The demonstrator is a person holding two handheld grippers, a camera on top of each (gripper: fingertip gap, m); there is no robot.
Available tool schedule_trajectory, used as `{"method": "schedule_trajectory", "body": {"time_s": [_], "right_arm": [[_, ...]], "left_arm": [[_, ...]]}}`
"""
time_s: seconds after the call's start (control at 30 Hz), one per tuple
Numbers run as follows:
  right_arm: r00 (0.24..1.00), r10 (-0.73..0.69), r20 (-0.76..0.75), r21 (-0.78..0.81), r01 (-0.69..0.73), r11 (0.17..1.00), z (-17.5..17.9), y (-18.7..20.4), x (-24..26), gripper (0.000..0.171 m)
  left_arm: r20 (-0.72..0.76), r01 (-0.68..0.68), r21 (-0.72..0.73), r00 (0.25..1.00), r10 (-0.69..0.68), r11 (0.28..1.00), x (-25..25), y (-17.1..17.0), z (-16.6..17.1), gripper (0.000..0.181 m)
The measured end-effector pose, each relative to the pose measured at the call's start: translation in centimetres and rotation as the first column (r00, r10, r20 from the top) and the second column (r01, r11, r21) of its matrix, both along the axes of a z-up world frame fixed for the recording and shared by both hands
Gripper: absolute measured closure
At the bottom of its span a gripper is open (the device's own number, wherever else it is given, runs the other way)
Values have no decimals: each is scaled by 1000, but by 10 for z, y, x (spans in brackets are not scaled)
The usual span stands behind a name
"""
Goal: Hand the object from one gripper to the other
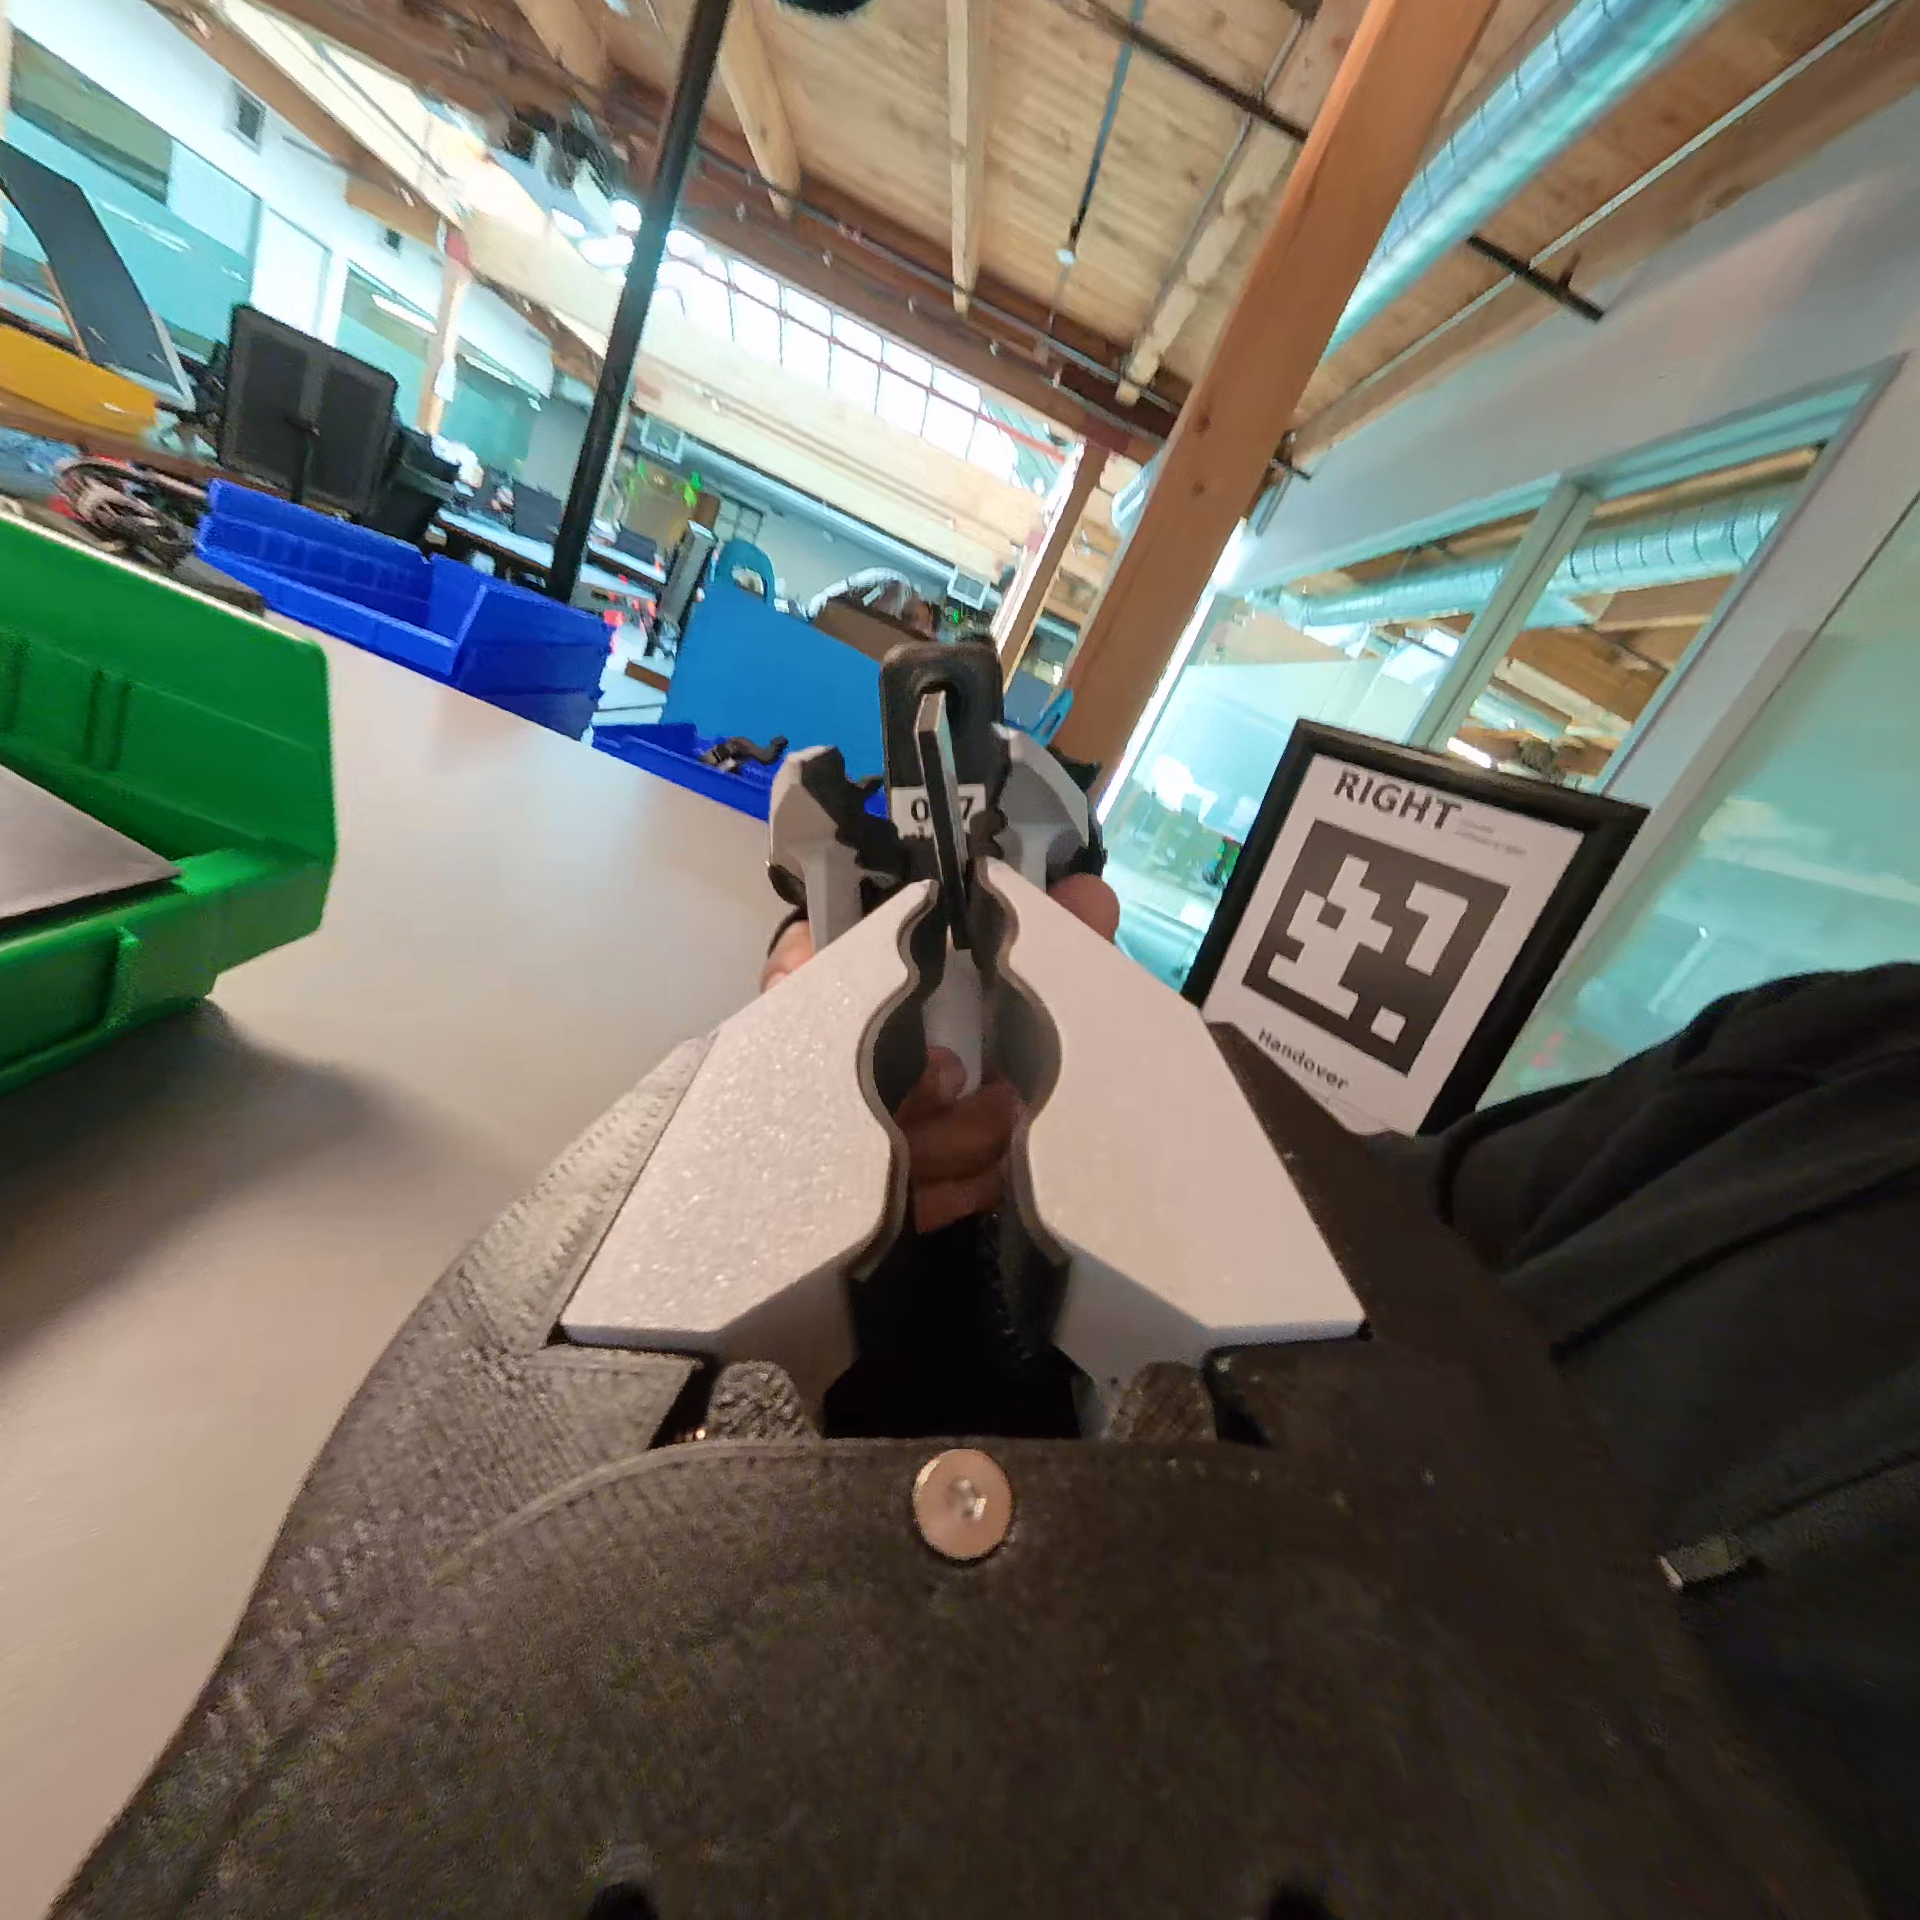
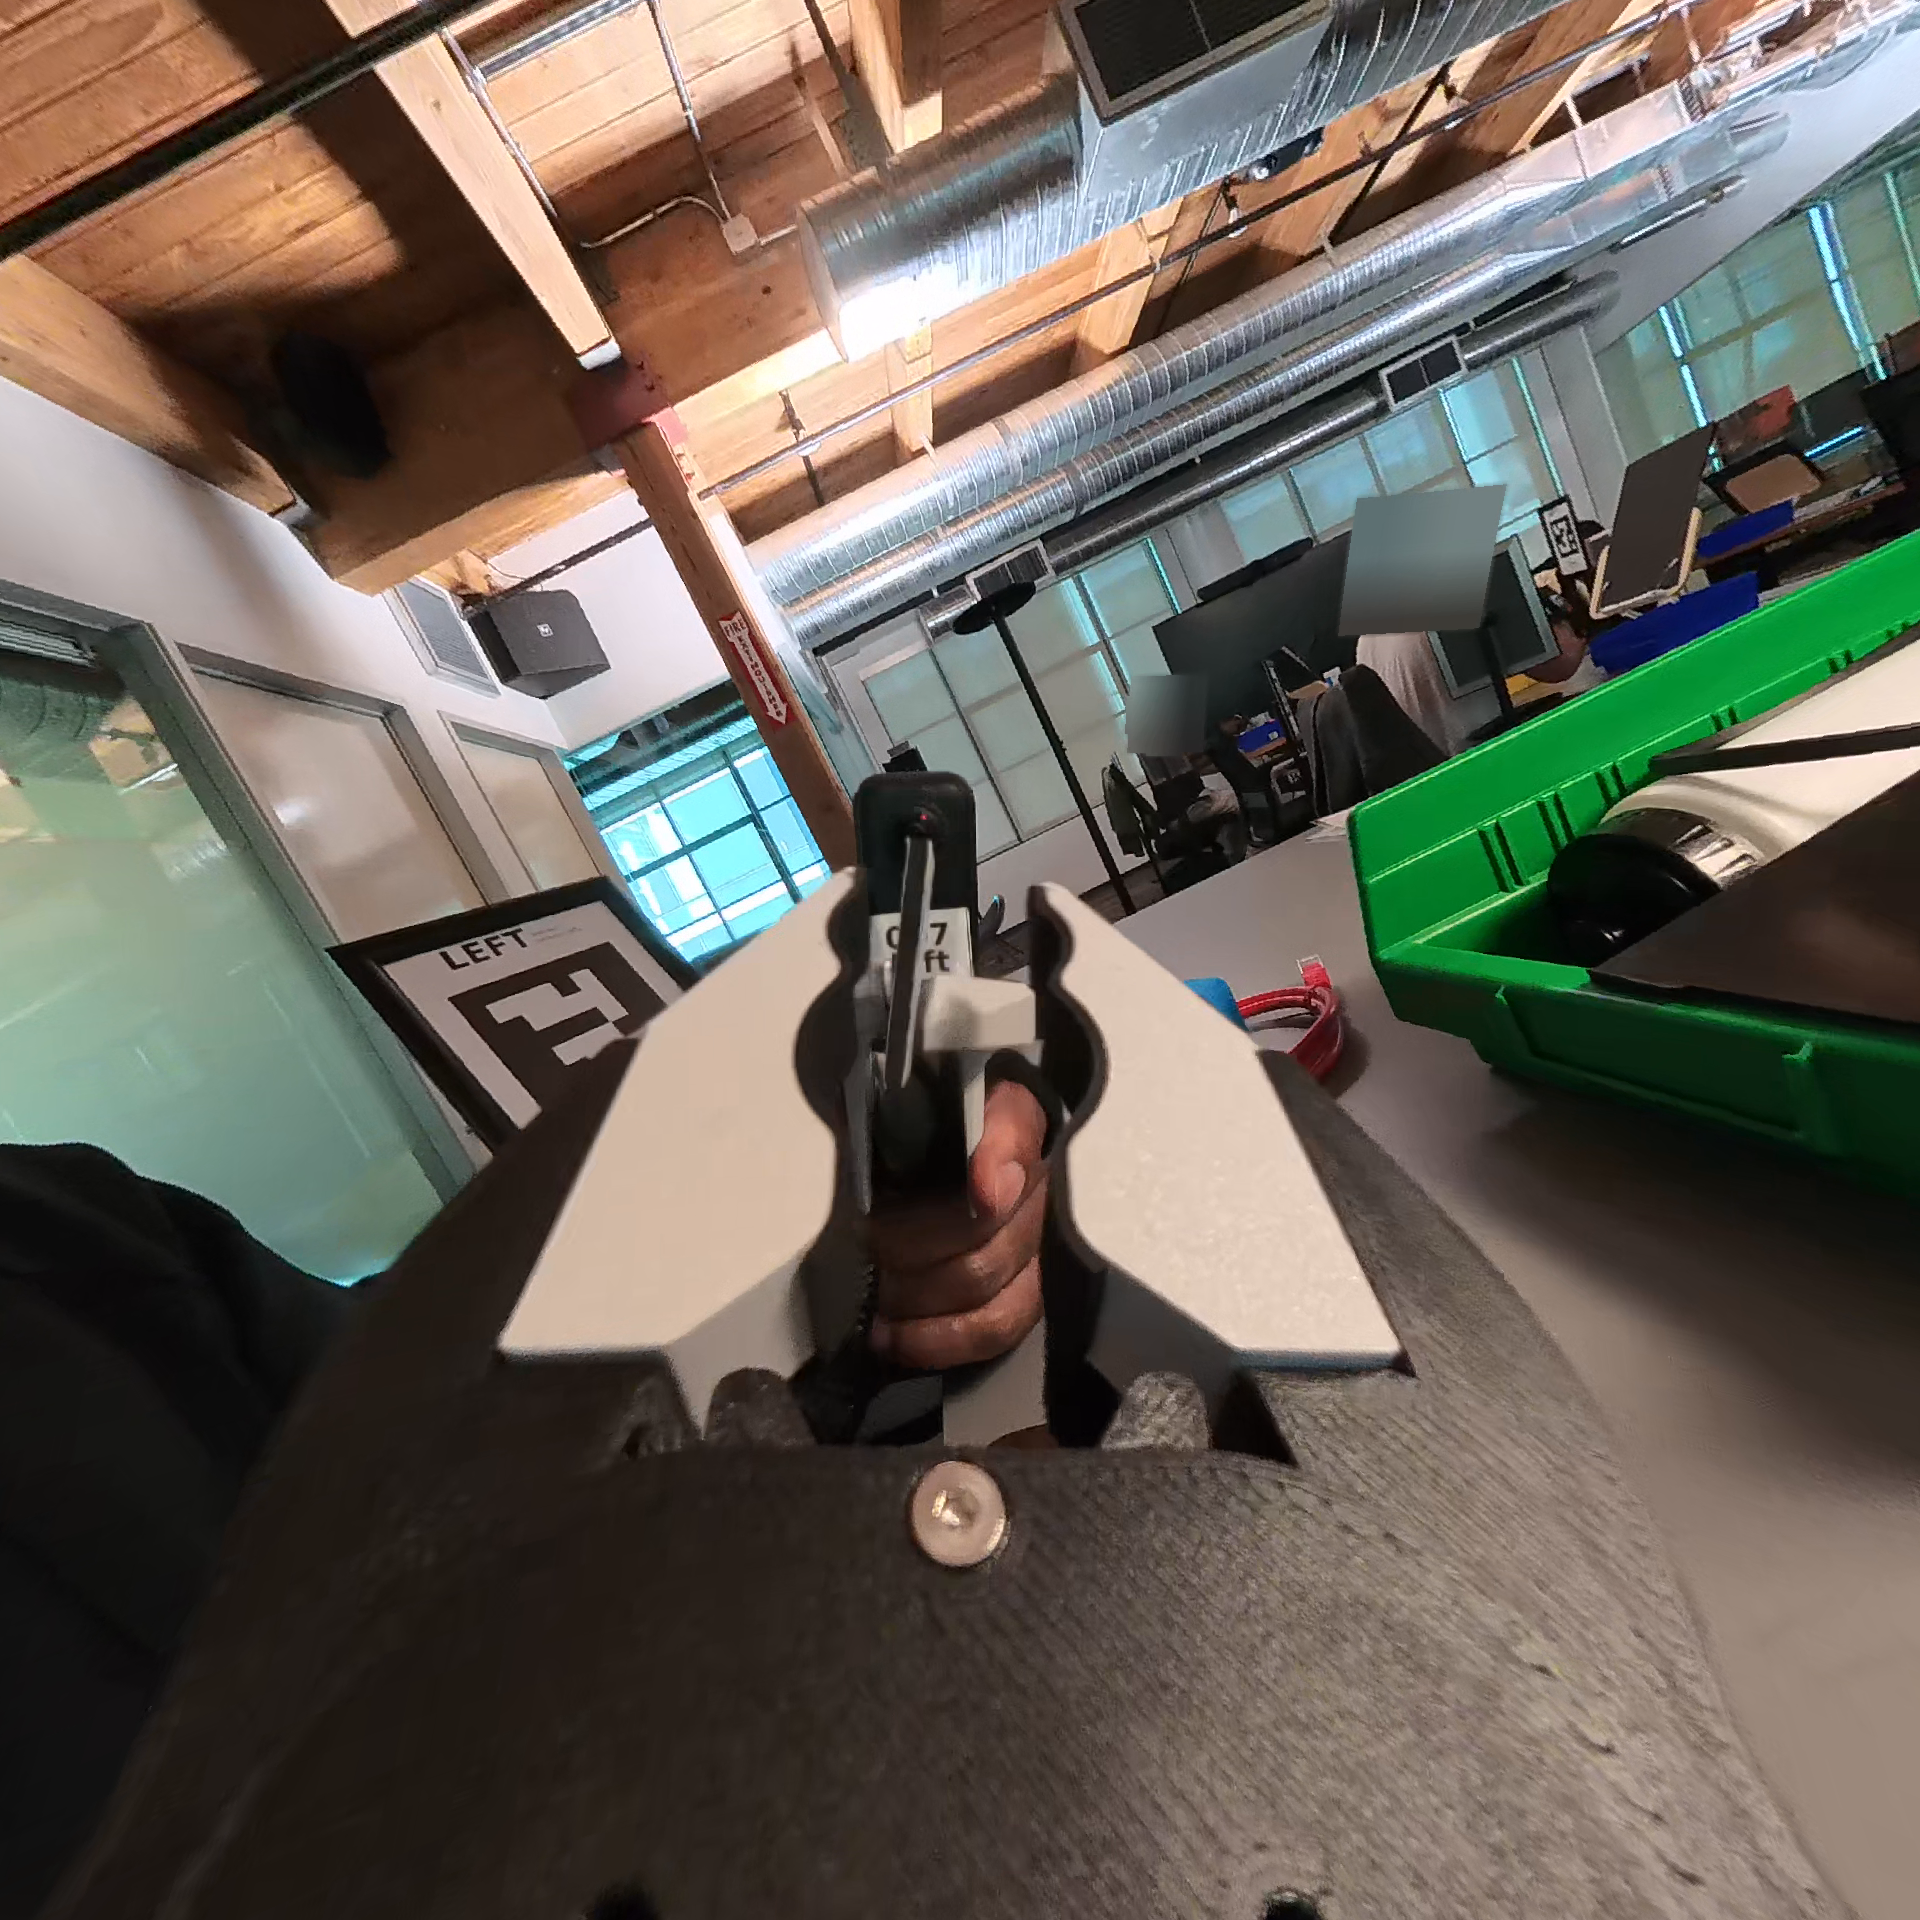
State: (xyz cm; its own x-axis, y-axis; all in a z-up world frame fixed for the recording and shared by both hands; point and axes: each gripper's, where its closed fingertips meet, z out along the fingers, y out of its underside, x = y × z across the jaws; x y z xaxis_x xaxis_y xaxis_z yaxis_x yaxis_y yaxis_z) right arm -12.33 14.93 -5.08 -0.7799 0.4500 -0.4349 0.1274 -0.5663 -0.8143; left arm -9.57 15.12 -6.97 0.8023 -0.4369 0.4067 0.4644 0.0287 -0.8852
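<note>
**Left wrist view.** My left gripper point(image 1: 956, 899) is clenched on the object point(image 1: 938, 790), a thin, flat, dark strip. Its lower end is pinched between the fingertips and its long axis runs up and slightly away from them, close to upright. What the strip is I cannot tell. It is held in the air above the table point(image 1: 468, 883), off to the right of the green bin point(image 1: 156, 727) that sits towards the table's left edge. The right gripper point(image 1: 925, 810) faces mine head-on. Its two fingers stand apart, one on each side of the strip's upper half, and neither appears to touch it.

**Right wrist view.** Here my right gripper's jaws are spread. The strip point(image 2: 906, 977) stands in the gap between the fingertips, edge-on to the camera, tilted a little, and nearer the left finger than the right. The green bin point(image 2: 1558, 935) now lies to the right, near the table's far edge.

**Relation governing the next move.** The strip lies straight ahead of the right gripper, already between its fingers, with its flat faces turned towards the pads. I judge that closing calls for no further approach. The left gripper should let go only once that grip is firm, since a thin strip can pivot or slip.
</note>
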Motion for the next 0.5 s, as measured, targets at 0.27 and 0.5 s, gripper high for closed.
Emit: {"method": "schedule_trajectory", "body": {"time_s": [0.27,0.5], "right_arm": [[998,-54,-23,4,54,999,2,4,-1,167],[997,-70,-15,-8,70,998,1,7,-3,166]], "left_arm": [[-21,-34,-85,999,32,996,0,10,-11,153],[-12,-54,-70,999,53,996,-5,8,-9,178]]}}
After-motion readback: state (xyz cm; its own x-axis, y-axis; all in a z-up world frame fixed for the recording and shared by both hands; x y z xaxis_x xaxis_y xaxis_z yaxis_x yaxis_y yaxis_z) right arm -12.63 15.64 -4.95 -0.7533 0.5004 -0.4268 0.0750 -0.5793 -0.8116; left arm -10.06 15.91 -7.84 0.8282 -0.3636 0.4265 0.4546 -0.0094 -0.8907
